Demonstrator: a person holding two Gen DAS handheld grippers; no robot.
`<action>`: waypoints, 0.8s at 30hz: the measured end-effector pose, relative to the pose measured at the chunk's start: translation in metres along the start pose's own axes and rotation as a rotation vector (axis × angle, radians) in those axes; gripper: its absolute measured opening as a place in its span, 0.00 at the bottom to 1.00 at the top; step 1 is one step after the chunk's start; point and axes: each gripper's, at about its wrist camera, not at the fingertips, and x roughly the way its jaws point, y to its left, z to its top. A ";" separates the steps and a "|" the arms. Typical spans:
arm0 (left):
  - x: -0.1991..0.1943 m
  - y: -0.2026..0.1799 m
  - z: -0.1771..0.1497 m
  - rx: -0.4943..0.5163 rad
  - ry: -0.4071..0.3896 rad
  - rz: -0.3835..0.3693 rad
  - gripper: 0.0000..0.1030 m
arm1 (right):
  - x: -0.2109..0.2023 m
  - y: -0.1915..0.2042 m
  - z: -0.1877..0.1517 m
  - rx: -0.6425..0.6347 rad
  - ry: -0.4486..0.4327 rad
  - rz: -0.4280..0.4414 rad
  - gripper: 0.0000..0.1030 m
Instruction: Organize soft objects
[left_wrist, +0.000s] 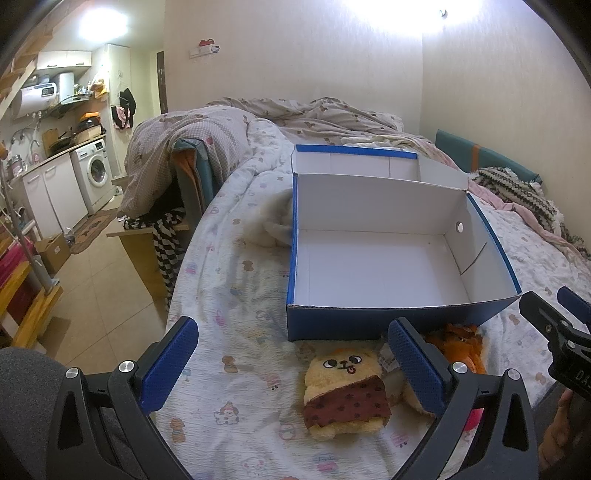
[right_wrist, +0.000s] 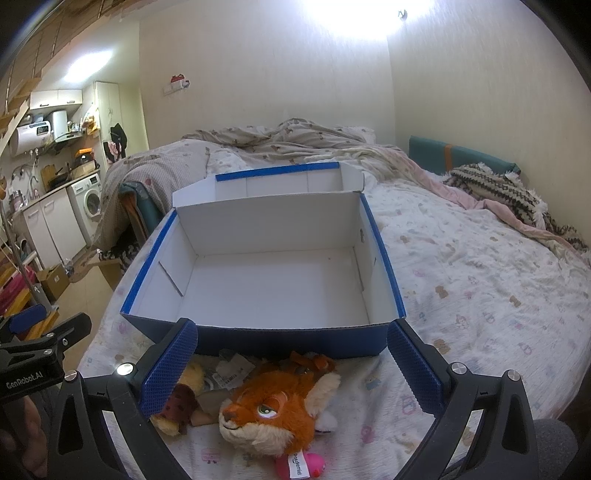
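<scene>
An open blue cardboard box (left_wrist: 369, 317) with a white empty inside sits on the bed; it also shows in the right wrist view (right_wrist: 295, 341). A yellow plush with a dotted brown scarf (left_wrist: 345, 391) lies in front of it, between the fingers of my open left gripper (left_wrist: 291, 369). An orange fox plush (right_wrist: 277, 410) lies beside it, between the fingers of my open right gripper (right_wrist: 291, 369). The yellow plush (right_wrist: 181, 398) is partly hidden behind the right gripper's left finger. The fox (left_wrist: 458, 343) shows past the left gripper's right finger. Both grippers hover above the bed, empty.
The bed (right_wrist: 480, 295) has a printed white sheet, a rumpled duvet (left_wrist: 295, 114) at the back and a knitted blanket (right_wrist: 498, 192) at the right wall. A white fluffy thing (left_wrist: 273, 221) lies left of the box. The bed's left edge drops to a tiled floor (left_wrist: 103, 288).
</scene>
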 end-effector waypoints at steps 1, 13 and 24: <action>0.000 0.000 0.000 0.001 0.003 0.000 1.00 | 0.000 0.000 0.000 0.002 0.002 -0.001 1.00; 0.008 0.003 -0.003 0.008 0.035 0.021 1.00 | 0.006 -0.001 0.000 0.014 0.025 -0.015 1.00; 0.055 0.022 0.000 -0.076 0.281 0.037 1.00 | 0.040 -0.021 -0.009 0.113 0.221 0.024 1.00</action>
